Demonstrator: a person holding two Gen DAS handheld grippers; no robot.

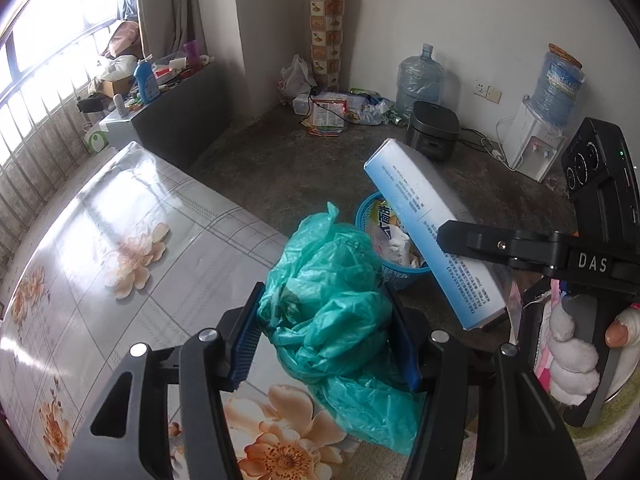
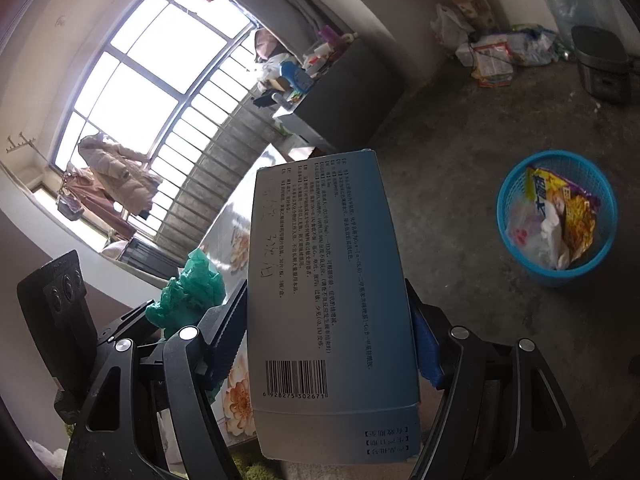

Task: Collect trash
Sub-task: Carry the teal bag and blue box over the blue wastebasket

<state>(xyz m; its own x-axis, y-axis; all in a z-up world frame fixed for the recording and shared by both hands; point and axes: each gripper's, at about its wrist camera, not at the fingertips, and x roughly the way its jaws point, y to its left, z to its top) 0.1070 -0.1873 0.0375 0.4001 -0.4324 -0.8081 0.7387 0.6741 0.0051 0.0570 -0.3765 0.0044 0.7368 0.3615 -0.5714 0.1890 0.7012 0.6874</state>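
Note:
My left gripper (image 1: 326,344) is shut on a crumpled green plastic bag (image 1: 332,300), held above the edge of the flowered table (image 1: 120,240). My right gripper (image 2: 328,344) is shut on a white and blue medicine box (image 2: 328,280); the box also shows in the left wrist view (image 1: 436,236), held to the right of the bag and above the basket. A blue mesh trash basket (image 2: 516,196) stands on the floor with a snack wrapper and tissues inside; it shows partly hidden behind the bag and box in the left wrist view (image 1: 400,276).
A rice cooker (image 1: 432,128), a water dispenser (image 1: 532,144) and a water jug (image 1: 418,80) stand by the far wall. Loose packets lie in the corner (image 1: 332,112). A dark cabinet with clutter (image 1: 180,112) stands by the window.

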